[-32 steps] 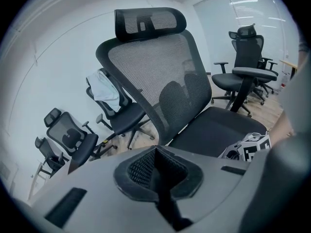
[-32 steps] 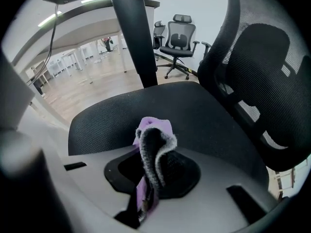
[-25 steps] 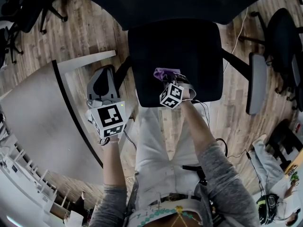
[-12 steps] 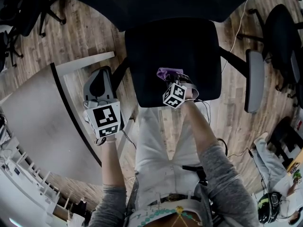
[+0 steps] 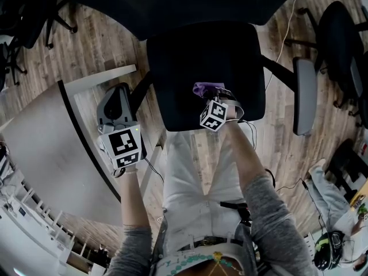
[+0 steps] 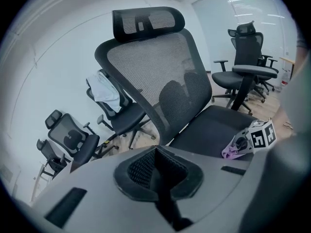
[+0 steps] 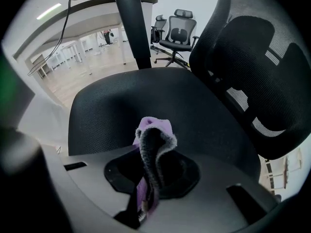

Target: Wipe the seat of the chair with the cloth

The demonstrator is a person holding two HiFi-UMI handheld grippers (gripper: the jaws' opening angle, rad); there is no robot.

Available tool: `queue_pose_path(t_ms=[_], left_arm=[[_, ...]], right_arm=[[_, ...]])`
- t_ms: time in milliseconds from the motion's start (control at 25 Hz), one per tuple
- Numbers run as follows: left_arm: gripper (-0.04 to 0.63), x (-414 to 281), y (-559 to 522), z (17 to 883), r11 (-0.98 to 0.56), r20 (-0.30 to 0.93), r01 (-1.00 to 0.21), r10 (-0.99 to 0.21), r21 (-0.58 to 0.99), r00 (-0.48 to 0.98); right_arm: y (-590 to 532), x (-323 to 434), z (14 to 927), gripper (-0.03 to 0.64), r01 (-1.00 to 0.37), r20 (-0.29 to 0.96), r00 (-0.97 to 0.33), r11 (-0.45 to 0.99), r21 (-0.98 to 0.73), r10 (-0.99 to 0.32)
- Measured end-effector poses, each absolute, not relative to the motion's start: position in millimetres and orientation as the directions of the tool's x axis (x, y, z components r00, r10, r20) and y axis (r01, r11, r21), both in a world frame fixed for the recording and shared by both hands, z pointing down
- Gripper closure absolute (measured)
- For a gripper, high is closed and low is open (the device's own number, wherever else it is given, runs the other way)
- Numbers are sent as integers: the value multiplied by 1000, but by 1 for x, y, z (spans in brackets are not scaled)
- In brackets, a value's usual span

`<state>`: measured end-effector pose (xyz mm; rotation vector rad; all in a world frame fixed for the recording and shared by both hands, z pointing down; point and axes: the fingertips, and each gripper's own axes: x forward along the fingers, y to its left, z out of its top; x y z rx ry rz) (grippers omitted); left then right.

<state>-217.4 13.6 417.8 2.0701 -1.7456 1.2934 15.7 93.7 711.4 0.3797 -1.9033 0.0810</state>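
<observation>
Chair seat (image 5: 201, 56), black and broad, fills the middle of things, and from where I stand nothing is steadying it. If it swivels or rolls, a firm push could turn it away from the wipe. Left gripper (image 5: 117, 96) hangs just off the seat's left edge, jaws pressed together on nothing, so it gives no help there. Right gripper (image 5: 211, 96) is over the seat, right of middle and toward the front edge, clenched on the purple cloth (image 5: 202, 88). That cloth stands up from the jaws in a narrow bunched fold, and I can't tell if it touches the fabric. Dragged like that, I'd guess it wipes only a thin strip. It might also snag on the weave and slip out, leaving hard jaws to scrape the seat.
</observation>
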Motion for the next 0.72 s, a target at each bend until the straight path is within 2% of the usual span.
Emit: queue_pose_path(t_ms=[720], left_arm=[[597, -216, 12, 418, -317, 672, -851, -738, -419, -56]], right_arm=[[90, 51, 714, 565, -279, 933, -282, 950, 143, -223]])
